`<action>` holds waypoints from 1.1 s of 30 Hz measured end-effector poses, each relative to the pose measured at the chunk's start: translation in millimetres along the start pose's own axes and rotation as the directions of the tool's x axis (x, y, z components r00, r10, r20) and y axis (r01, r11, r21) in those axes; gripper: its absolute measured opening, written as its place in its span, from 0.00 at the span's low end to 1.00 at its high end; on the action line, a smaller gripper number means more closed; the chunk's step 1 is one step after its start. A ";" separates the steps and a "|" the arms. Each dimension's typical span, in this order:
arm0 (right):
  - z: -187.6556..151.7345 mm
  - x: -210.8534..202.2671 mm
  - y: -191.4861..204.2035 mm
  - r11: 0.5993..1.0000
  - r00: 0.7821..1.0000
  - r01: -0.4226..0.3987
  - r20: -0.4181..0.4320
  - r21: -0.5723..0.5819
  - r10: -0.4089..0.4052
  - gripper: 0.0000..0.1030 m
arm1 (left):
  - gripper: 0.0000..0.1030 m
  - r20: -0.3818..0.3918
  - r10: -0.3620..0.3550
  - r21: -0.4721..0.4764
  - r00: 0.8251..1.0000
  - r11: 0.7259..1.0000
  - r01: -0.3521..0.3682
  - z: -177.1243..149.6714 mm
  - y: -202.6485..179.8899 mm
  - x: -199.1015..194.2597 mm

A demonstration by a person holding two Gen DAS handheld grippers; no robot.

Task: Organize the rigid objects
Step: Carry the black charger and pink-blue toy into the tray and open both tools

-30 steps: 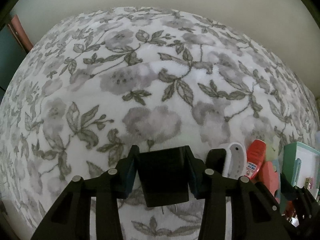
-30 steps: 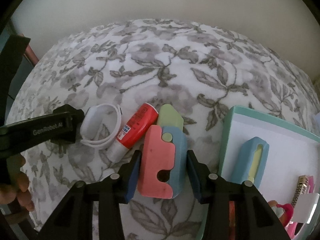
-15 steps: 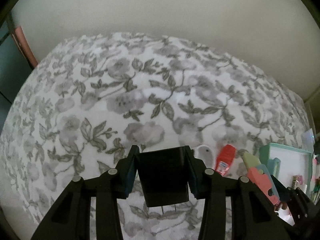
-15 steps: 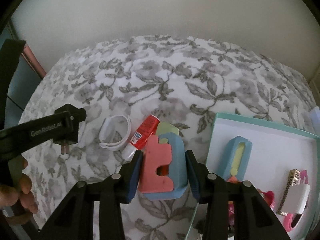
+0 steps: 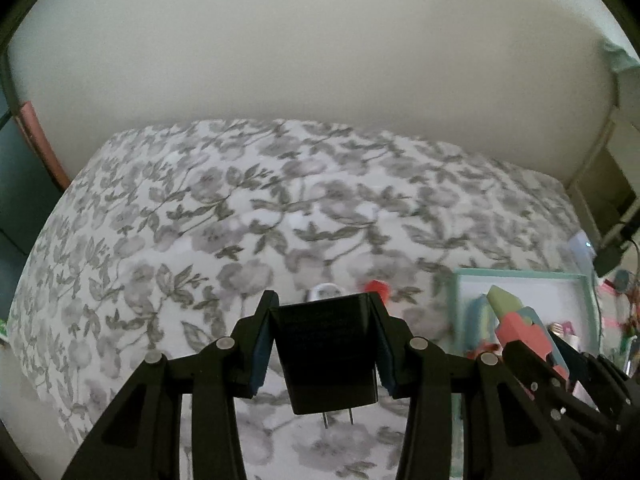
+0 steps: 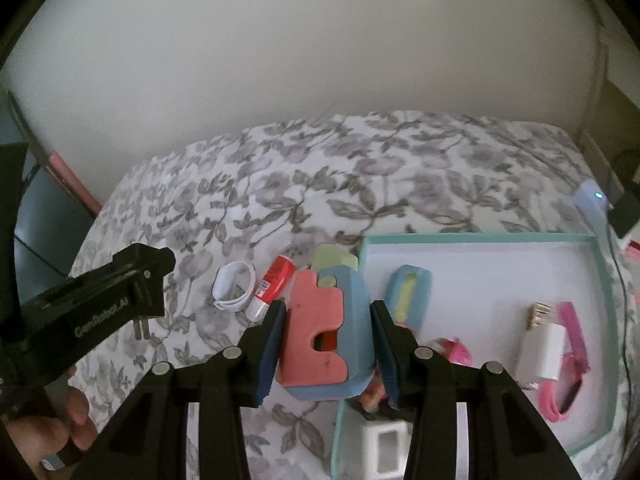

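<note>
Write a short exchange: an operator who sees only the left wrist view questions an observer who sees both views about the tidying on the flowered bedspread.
Operator: My black plug blocks the bedspread just ahead. What lies loose there?
Observer: A white band and a red glue stick, side by side, outside the tray.
Operator: The tray's right part is a blur to me. What is in it?
Observer: A white USB plug lying beside a pink cable.
</note>
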State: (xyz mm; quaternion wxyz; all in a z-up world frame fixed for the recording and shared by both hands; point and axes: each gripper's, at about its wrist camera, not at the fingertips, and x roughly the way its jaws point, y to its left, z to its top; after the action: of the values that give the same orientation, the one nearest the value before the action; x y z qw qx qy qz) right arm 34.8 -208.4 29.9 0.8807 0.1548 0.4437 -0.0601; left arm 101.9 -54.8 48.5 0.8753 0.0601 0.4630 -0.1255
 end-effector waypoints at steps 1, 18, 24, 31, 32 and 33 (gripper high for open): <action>-1.1 -5.1 -4.3 1.000 1.000 0.005 0.006 0.007 -0.005 0.44 | 0.44 0.008 -0.010 0.008 1.000 1.000 0.010 -0.8 -5.1 -3.9; -18.9 -55.8 -114.8 0.951 0.964 0.260 0.010 0.169 -0.265 0.44 | 0.44 -0.040 -0.230 0.180 0.972 0.956 0.234 -37.5 -122.7 -31.3; -23.5 -55.6 -138.1 0.932 0.954 0.298 -0.024 0.205 -0.299 0.44 | 0.44 -0.097 -0.270 0.243 0.958 0.927 0.286 -53.5 -159.9 -28.1; -23.5 -51.5 -141.5 0.925 0.944 0.329 -0.040 0.190 -0.327 0.45 | 0.44 -0.135 -0.267 0.269 0.954 0.917 0.294 -61.6 -174.3 -20.1; -24.1 -51.6 -142.5 0.925 0.945 0.327 -0.042 0.194 -0.325 0.45 | 0.44 -0.140 -0.265 0.272 0.954 0.916 0.294 -62.6 -175.6 -18.8; -24.1 -51.2 -143.1 0.924 0.944 0.328 -0.044 0.194 -0.326 0.45 | 0.44 -0.145 -0.263 0.276 0.954 0.915 0.294 -63.6 -176.8 -17.4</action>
State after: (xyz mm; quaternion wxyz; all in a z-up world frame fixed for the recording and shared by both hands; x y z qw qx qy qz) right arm -49.0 -337.4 26.0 0.8359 0.1663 0.4598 -0.2493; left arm -6.8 -207.8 28.9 0.8044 0.1296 0.4881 -0.3130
